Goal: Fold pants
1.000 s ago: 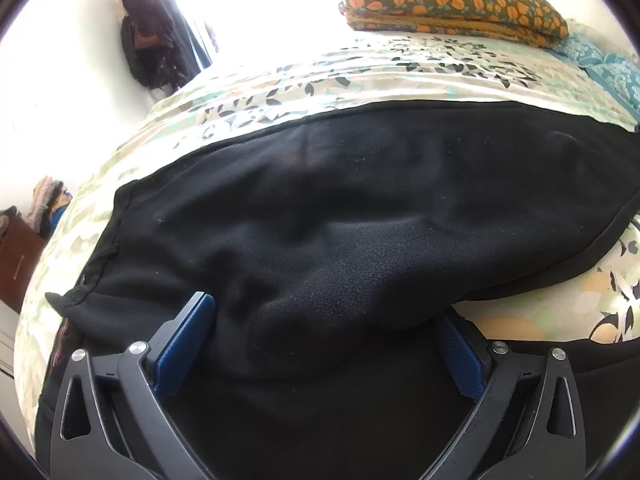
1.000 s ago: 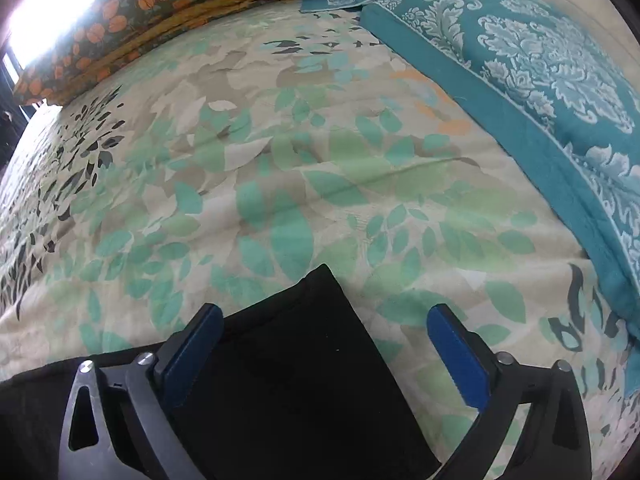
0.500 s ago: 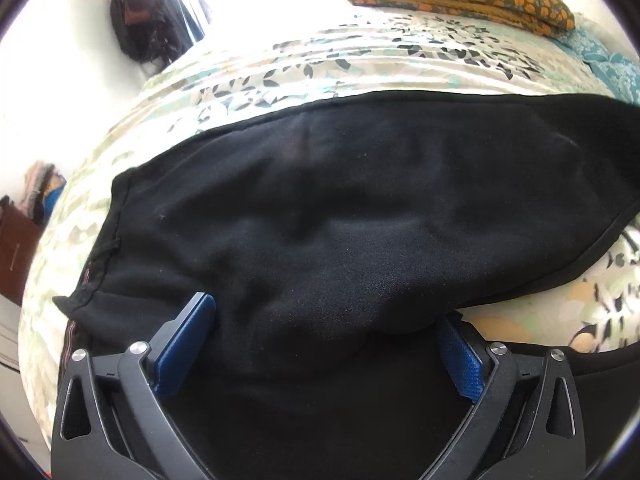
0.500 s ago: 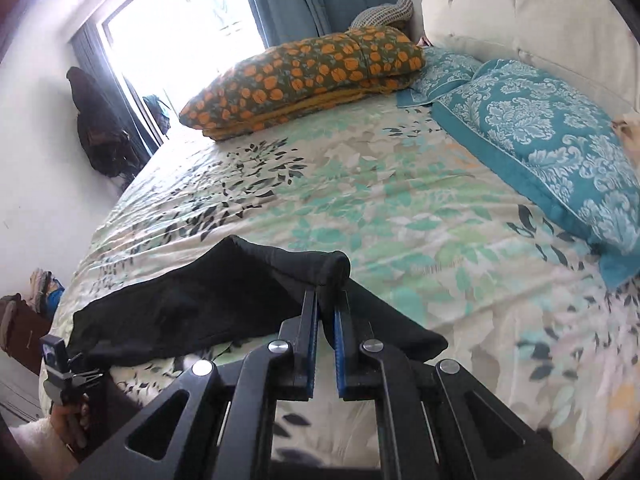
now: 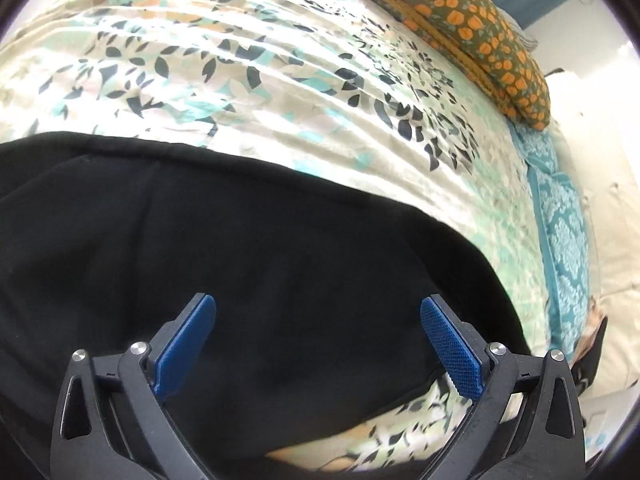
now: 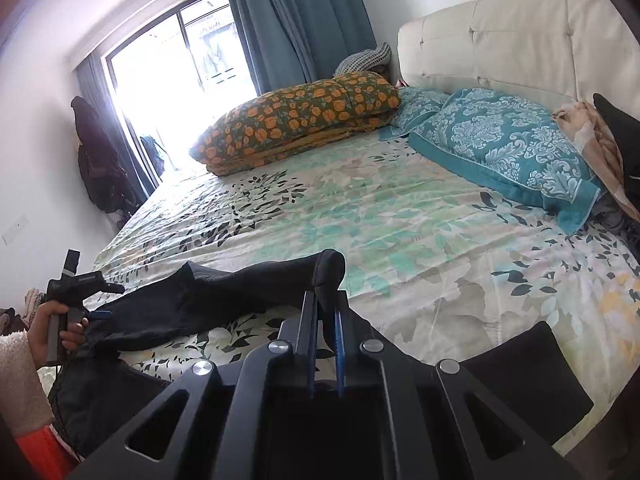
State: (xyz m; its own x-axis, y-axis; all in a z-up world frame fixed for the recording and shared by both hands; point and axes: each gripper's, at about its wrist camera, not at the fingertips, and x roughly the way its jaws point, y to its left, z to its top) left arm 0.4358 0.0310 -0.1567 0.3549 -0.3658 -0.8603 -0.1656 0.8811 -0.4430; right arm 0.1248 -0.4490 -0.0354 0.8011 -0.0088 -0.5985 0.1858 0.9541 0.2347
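— Where are the soft black fleece pants right now?

— They lie on the bed with the leaf-print sheet, along its near edge. One end is lifted off the sheet, because our right gripper has its jaws pressed together on a fold of that black cloth, which bulges up just past the tips. In the right wrist view the long axis runs from that pinched end leftward and slightly toward us, down to where our left hand holds the other tool.

— And the left gripper?

— Its jaws are spread wide, and hover over the broad part of the pants. The blue pads press on nothing, as far as we can tell.

— So which way does the fold go?

— We judge that the held end must travel along the pants' length toward the left hand, so the right hand does the carrying. The left hand is nearer the wide end and could pin it.

— What else is around?

— An orange-flowered quilt folded into a bundle, teal damask pillows against the cream padded headboard, and blue curtains by the bright window, all well apart from the pants.
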